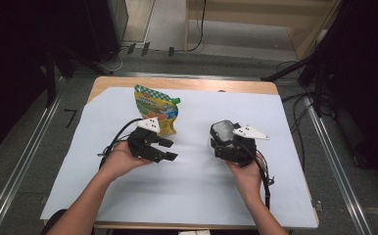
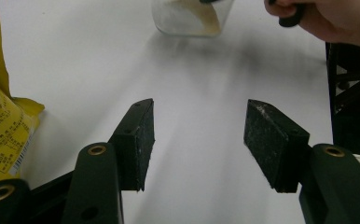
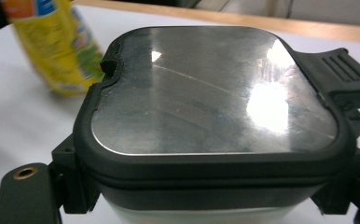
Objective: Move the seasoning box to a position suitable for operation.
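A yellow and green snack pouch (image 1: pixel 155 110) stands upright at the back left of the white sheet, and the right gripper view shows it blurred (image 3: pixel 57 44). My left gripper (image 1: pixel 170 150) lies just in front of the pouch, open, with nothing between its pads (image 2: pixel 136 140); the pouch's edge (image 2: pixel 1 121) is at its left. A clear container with a black-rimmed metal lid (image 3: pixel 211 93) sits right of centre (image 1: pixel 222 131). My right gripper (image 1: pixel 226 146) is shut on the container, one jaw on each side below the lid.
A white sheet (image 1: pixel 187 191) covers most of the wooden table (image 1: pixel 177 83). In the left gripper view the container's clear base (image 2: pixel 187 18) and the other hand (image 2: pixel 327 23) lie ahead. Dark stands and cables flank the table.
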Demonstrator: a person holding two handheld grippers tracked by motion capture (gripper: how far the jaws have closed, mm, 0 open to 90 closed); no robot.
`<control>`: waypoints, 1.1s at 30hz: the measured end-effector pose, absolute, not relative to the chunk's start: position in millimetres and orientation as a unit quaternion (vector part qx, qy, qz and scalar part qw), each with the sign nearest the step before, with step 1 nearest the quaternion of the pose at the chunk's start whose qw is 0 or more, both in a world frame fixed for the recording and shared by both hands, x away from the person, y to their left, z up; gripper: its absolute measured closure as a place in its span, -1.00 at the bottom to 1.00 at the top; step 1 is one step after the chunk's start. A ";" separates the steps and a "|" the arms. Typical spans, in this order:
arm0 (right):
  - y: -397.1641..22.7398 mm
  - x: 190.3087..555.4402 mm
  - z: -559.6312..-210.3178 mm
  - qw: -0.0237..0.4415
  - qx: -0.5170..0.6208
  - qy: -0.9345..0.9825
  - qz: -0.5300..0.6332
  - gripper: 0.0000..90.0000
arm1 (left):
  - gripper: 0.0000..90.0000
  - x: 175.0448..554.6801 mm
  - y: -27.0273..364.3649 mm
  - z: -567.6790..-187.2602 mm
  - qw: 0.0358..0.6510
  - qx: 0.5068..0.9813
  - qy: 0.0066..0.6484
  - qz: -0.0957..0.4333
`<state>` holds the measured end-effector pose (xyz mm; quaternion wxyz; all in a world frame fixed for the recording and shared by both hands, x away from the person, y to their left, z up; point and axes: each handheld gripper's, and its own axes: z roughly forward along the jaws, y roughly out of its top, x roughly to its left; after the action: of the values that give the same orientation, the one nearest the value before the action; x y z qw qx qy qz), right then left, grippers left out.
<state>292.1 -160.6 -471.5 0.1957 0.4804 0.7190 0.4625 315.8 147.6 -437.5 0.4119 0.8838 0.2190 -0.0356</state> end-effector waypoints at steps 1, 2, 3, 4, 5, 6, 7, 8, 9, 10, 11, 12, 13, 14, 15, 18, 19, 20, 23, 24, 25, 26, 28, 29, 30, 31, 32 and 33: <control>-155.7 286.1 -475.7 0.187 0.476 0.723 0.465 -0.65 | -0.02 315.2 147.3 -437.3 0.411 0.884 0.218 -0.034; -155.7 286.1 -475.7 0.187 0.476 0.723 0.465 -0.65 | -0.02 314.7 147.0 -437.1 0.410 0.885 0.218 -0.032; -149.0 281.9 -480.5 0.182 0.468 0.730 0.463 -0.65 | -0.02 314.3 146.5 -437.2 0.411 0.885 0.215 -0.033; -144.9 280.2 -483.0 0.178 0.465 0.734 0.462 -0.65 | -0.02 314.3 146.5 -437.2 0.411 0.885 0.215 -0.033; -140.8 278.9 -485.3 0.173 0.462 0.737 0.461 -0.65 | -0.02 314.1 146.3 -437.3 0.412 0.885 0.215 -0.033; -136.5 277.8 -487.6 0.168 0.459 0.740 0.461 -0.65 | -0.02 314.6 146.1 -437.9 0.410 0.885 0.216 -0.033; -136.5 277.8 -487.6 0.168 0.459 0.740 0.461 -0.65 | -0.02 314.6 146.1 -437.9 0.410 0.885 0.216 -0.033; -132.6 276.9 -489.5 0.163 0.456 0.744 0.461 -0.65 | -0.02 314.7 145.9 -438.4 0.410 0.885 0.217 -0.033; -125.7 275.1 -492.8 0.157 0.448 0.749 0.461 -0.65 | -0.02 314.8 145.8 -438.8 0.410 0.885 0.217 -0.033; -125.7 275.1 -492.8 0.157 0.448 0.749 0.461 -0.65 | -0.02 314.7 145.6 -439.0 0.408 0.886 0.217 -0.031; -120.2 273.2 -496.0 0.157 0.440 0.755 0.459 -0.65 | -0.02 314.8 145.5 -439.3 0.409 0.886 0.218 -0.033; -118.0 271.3 -496.9 0.167 0.435 0.757 0.458 -0.65 | -0.02 314.9 145.1 -439.7 0.409 0.885 0.219 -0.031; -118.0 271.3 -496.9 0.167 0.435 0.757 0.458 -0.65 | -0.02 314.9 145.1 -439.7 0.409 0.885 0.219 -0.031; -116.4 270.1 -497.2 0.170 0.430 0.760 0.457 -0.65 | -0.02 314.9 144.9 -439.9 0.409 0.885 0.219 -0.032; -115.6 269.8 -497.4 0.173 0.425 0.762 0.457 -0.65 | -0.02 315.1 144.7 -440.4 0.409 0.885 0.219 -0.033; -118.4 267.4 -498.6 0.156 0.425 0.767 0.454 -0.66 | -0.02 314.4 142.6 -441.7 0.407 0.886 0.218 -0.032; -118.4 267.4 -498.6 0.156 0.425 0.767 0.454 -0.66 | -0.02 314.3 141.8 -442.0 0.407 0.887 0.215 -0.032; -118.7 264.6 -500.0 0.159 0.423 0.768 0.454 -0.66 | -0.02 313.9 140.8 -442.3 0.407 0.887 0.216 -0.033; -113.8 258.6 -500.4 0.174 0.411 0.777 0.445 -0.67 | -0.02 313.7 138.2 -443.3 0.406 0.888 0.213 -0.032; -113.5 258.4 -500.2 0.172 0.415 0.775 0.446 -0.67 | -0.02 313.4 137.5 -443.5 0.405 0.889 0.213 -0.031; -113.7 258.1 -500.4 0.171 0.416 0.774 0.446 -0.67 | -0.03 313.2 136.8 -443.6 0.404 0.889 0.212 -0.031; -114.2 258.3 -500.6 0.168 0.415 0.775 0.446 -0.68 | -0.03 313.1 136.3 -443.7 0.404 0.889 0.213 -0.031; -115.3 260.4 -499.2 0.156 0.415 0.781 0.440 -0.70 | -0.03 312.8 135.9 -443.6 0.405 0.889 0.214 -0.031; -117.2 261.7 -496.9 0.143 0.414 0.787 0.435 -0.70 | -0.03 312.6 135.8 -443.5 0.405 0.889 0.214 -0.030; -117.2 261.7 -496.9 0.143 0.414 0.787 0.435 -0.70 | -0.03 312.5 135.8 -443.2 0.404 0.889 0.214 -0.028; -118.4 261.3 -495.9 0.141 0.412 0.788 0.435 -0.71 | -0.03 312.6 136.0 -443.0 0.405 0.888 0.215 -0.026; -121.1 259.5 -493.0 0.135 0.414 0.789 0.434 -0.71 | -0.03 312.8 136.5 -442.4 0.407 0.886 0.220 -0.025; -122.7 258.3 -491.1 0.132 0.414 0.788 0.436 -0.70 | -0.03 312.9 136.6 -442.2 0.409 0.885 0.223 -0.025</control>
<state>258.3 -122.7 -491.1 0.1319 0.4140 0.7882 0.4358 312.9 136.6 -442.2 0.4087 0.8848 0.2225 -0.0252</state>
